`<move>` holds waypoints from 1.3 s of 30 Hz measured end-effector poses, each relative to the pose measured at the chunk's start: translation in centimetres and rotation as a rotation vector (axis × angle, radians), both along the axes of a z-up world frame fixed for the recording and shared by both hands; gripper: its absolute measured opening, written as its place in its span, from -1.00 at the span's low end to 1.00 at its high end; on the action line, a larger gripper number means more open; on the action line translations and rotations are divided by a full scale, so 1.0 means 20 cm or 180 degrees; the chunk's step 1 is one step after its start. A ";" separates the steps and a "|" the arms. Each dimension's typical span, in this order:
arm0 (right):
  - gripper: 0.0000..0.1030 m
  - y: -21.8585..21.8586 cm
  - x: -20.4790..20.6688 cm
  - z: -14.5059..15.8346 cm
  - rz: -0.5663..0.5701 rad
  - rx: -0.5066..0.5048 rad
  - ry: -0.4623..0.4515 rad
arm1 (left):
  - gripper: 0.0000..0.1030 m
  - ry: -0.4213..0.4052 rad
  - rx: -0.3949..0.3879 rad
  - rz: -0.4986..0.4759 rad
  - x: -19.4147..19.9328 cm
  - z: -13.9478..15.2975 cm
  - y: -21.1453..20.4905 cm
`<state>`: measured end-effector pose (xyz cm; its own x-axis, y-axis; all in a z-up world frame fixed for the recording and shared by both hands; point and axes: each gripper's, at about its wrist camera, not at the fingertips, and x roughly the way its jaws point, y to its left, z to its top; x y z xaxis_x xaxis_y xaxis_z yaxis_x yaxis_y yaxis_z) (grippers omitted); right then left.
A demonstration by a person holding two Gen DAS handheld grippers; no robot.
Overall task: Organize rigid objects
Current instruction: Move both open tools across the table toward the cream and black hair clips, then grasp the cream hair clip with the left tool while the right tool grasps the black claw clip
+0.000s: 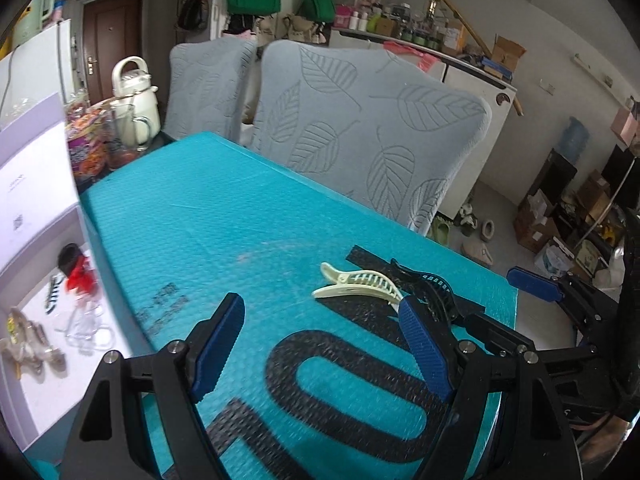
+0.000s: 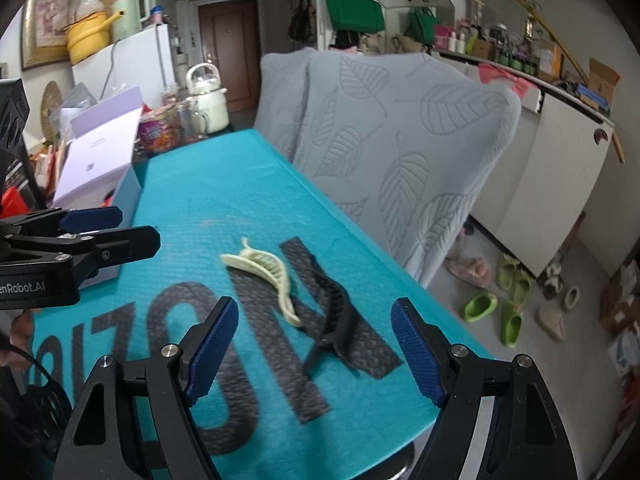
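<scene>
On the teal bubble-textured mat (image 1: pixel 224 216) with its big black printed letters, two hair clips lay side by side: a cream plastic claw clip (image 1: pixel 358 285) and, touching its far end, a black plastic claw clip (image 1: pixel 430 294). Both sat near the mat's edge closest to the chairs, the black one lying over one of the black letters.

The left gripper (image 1: pixel 324 344), black with blue ribbed pads, hung over the mat with its jaws standing wide and nothing between them. Its right-hand fingertip (image 1: pixel 420 340) sat in front of the spot where the two clips met, as its own camera saw it. The right gripper (image 2: pixel 314 346), of the same make, was likewise spread wide and held nothing; in its view both clips lay beyond and between its fingers, the cream one (image 2: pixel 266 276) to the left and the black one (image 2: pixel 336 320) nearer the middle. Each gripper showed at the edge of the other's camera.

At the mat's left side stood an open white cardboard box with a lavender lid (image 2: pixel 100 152), and inside it I could see a red item, some clear plastic pieces and other small accessories (image 1: pixel 76 304), too blurred to name. Behind the table stood two chairs in grey leaf-patterned covers (image 1: pixel 360 128).
</scene>
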<state>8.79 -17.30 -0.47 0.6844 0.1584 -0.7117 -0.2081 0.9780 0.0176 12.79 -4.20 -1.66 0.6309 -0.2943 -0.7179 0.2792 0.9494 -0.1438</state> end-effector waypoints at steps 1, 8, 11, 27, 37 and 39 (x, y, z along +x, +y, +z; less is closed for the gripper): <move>0.54 -0.02 0.02 -0.02 -0.0024 0.0000 0.0031 | 0.55 0.0022 -0.0001 -0.0019 0.02 -0.02 -0.01; 0.54 -0.10 0.09 -0.12 -0.0147 -0.0005 0.0202 | 0.55 0.0236 -0.0004 -0.0129 0.13 -0.12 -0.11; 0.54 -0.13 0.12 -0.15 -0.0183 0.0010 0.0261 | 0.54 0.0316 0.0006 -0.0206 0.17 -0.16 -0.16; 0.15 -0.17 0.24 -0.25 -0.0204 0.0129 0.0424 | 0.55 0.0625 0.0116 -0.0422 0.35 -0.28 -0.30; -0.56 -0.16 0.25 -0.29 -0.0215 0.0041 0.0463 | 0.55 0.0835 0.0030 -0.0510 0.38 -0.35 -0.34; -0.56 -0.17 0.24 -0.29 -0.0233 0.0092 0.0472 | 0.55 0.0802 0.0045 -0.0519 0.36 -0.35 -0.36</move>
